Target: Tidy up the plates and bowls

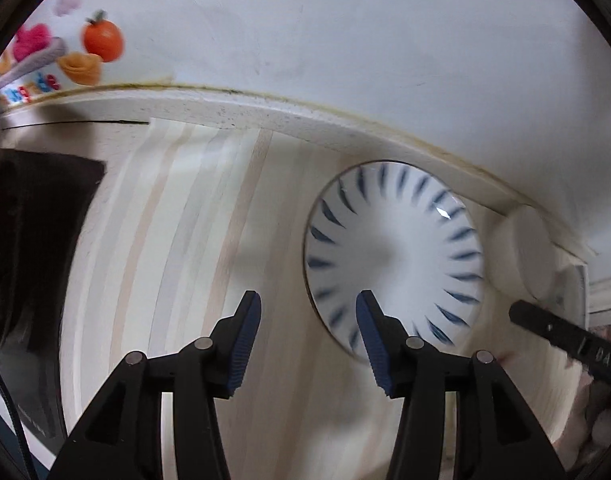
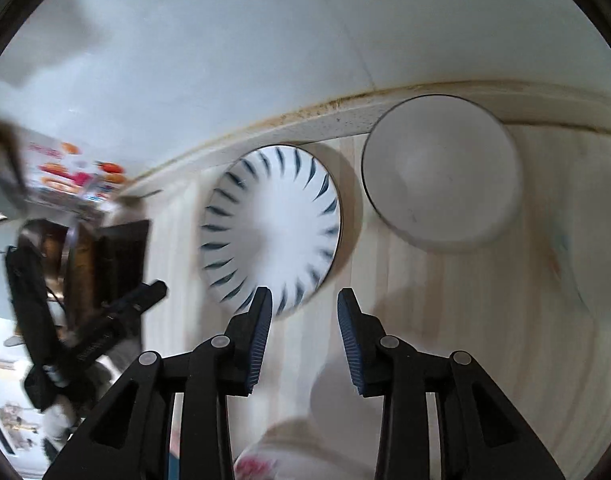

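A white plate with blue dashes (image 1: 393,256) lies flat on the pale wooden counter (image 1: 185,240), close to the back ledge. A plain white bowl (image 1: 521,256) sits to its right. My left gripper (image 1: 307,300) hangs above the counter by the plate's near left edge, open, with nothing between its fingers. In the right wrist view the same plate (image 2: 271,228) and white bowl (image 2: 439,172) lie side by side. My right gripper (image 2: 305,296) stands open and empty just in front of the plate's near right rim. The left gripper (image 2: 105,320) shows blurred at the left.
A raised white ledge (image 1: 265,112) and a wall with fruit stickers (image 1: 101,40) close off the back. A dark box (image 1: 37,240) stands at the left. A pale dish with a pink pattern (image 2: 273,452) shows blurred below the right gripper.
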`<state>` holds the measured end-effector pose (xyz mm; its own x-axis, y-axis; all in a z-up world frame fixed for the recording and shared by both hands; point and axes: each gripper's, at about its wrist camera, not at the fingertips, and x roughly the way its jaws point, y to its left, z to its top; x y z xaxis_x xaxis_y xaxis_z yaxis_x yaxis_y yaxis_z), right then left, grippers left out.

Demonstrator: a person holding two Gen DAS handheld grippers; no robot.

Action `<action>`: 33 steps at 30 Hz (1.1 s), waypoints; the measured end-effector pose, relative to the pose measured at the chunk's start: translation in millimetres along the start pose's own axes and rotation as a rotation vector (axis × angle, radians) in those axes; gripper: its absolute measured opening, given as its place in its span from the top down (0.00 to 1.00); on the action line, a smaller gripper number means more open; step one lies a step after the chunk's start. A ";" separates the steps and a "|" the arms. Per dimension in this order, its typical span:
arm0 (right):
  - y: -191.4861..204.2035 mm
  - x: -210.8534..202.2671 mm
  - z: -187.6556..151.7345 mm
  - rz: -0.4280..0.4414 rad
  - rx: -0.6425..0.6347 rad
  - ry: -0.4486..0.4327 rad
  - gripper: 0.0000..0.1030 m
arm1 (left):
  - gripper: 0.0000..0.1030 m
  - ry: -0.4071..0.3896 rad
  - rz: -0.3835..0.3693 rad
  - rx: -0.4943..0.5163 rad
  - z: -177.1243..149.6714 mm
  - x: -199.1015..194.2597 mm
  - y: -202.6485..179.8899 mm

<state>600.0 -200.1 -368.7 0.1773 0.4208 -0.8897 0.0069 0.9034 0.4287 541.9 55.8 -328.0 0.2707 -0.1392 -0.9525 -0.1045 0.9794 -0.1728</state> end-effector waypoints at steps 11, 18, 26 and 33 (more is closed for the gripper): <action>4.9 75.2 28.3 -0.119 -0.065 0.029 0.75 | 0.80 0.030 -0.028 0.084 24.1 60.8 -4.7; 13.5 73.2 23.8 -0.157 -0.127 -0.006 0.84 | 0.80 0.005 -0.032 0.061 15.0 54.0 0.6; 25.4 37.4 11.1 -0.158 -0.155 -0.060 0.85 | 0.81 -0.057 -0.057 0.054 -1.7 8.8 12.8; 45.8 -21.0 -38.5 -0.136 -0.177 -0.122 0.85 | 0.81 -0.129 -0.090 0.092 -46.9 -64.2 13.7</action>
<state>558.6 -164.4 -336.4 0.3043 0.2911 -0.9070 -0.1319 0.9559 0.2626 478.2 71.3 -280.9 0.3965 -0.2123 -0.8931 0.0122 0.9740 -0.2262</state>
